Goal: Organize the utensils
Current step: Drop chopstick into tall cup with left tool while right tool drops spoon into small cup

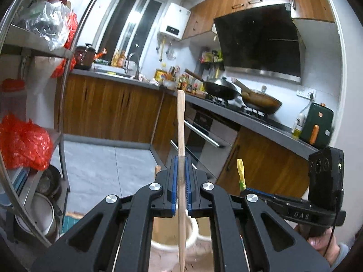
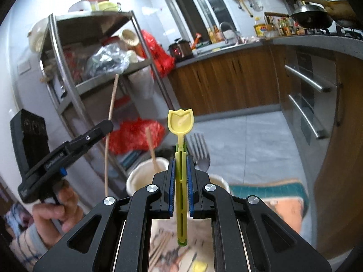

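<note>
Utensils on the move in a cluttered kitchen: a pale wooden chopstick (image 1: 181, 136), long, thin and unpainted, stands upright, clamped between the blue pads of the left gripper (image 1: 181, 176). Just beside it, the right gripper (image 2: 181, 176) is pinched on a yellow plastic spoon (image 2: 180, 122) with a tulip-shaped bowl and slotted handle. Below both sits a cream holder (image 2: 145, 176), a steel fork (image 2: 200, 151) standing just beside it.

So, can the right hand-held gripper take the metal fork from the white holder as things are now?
Probably not yet. The right hand-held gripper is already shut on the yellow plastic tulip-shaped spoon. The metal fork itself stands unobstructed in the white holder just beyond.
</note>
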### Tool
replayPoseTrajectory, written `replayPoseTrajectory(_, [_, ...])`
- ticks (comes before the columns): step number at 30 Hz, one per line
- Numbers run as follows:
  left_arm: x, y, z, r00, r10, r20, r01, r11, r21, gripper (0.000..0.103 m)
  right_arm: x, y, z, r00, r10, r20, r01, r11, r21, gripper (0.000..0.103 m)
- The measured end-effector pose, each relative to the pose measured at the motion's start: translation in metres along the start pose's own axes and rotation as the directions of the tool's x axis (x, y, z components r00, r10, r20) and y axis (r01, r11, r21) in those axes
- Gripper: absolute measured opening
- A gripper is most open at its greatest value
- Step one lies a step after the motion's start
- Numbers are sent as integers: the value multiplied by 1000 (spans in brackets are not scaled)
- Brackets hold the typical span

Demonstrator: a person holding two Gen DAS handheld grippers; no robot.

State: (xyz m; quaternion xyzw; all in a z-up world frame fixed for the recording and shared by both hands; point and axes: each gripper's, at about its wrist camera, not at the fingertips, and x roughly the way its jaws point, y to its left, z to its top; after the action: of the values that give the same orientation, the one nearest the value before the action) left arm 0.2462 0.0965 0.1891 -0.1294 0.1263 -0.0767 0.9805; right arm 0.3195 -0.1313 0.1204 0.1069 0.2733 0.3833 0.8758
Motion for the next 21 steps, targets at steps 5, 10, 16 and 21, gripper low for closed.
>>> replayPoseTrajectory(5, [19, 6, 4, 997, 41, 65, -41, 999, 8, 6, 21, -2, 6, 999, -21, 38, 21, 1000, -12, 11])
replayPoseTrajectory(10, [31, 8, -8, 992, 68, 105, -70, 997, 15, 6, 39, 2, 0, 994, -74, 83, 78, 996, -52, 11])
replayPoseTrajectory(16, [38, 10, -40, 993, 83, 86, -87, 996, 38, 6, 51, -3, -21, 992, -107, 70, 112, 991, -73, 11])
replayPoseTrajectory(21, [32, 12, -64, 995, 89, 48, -91, 995, 44, 6, 51, -1, -39, 990, -133, 39, 137, 985, -101, 11])
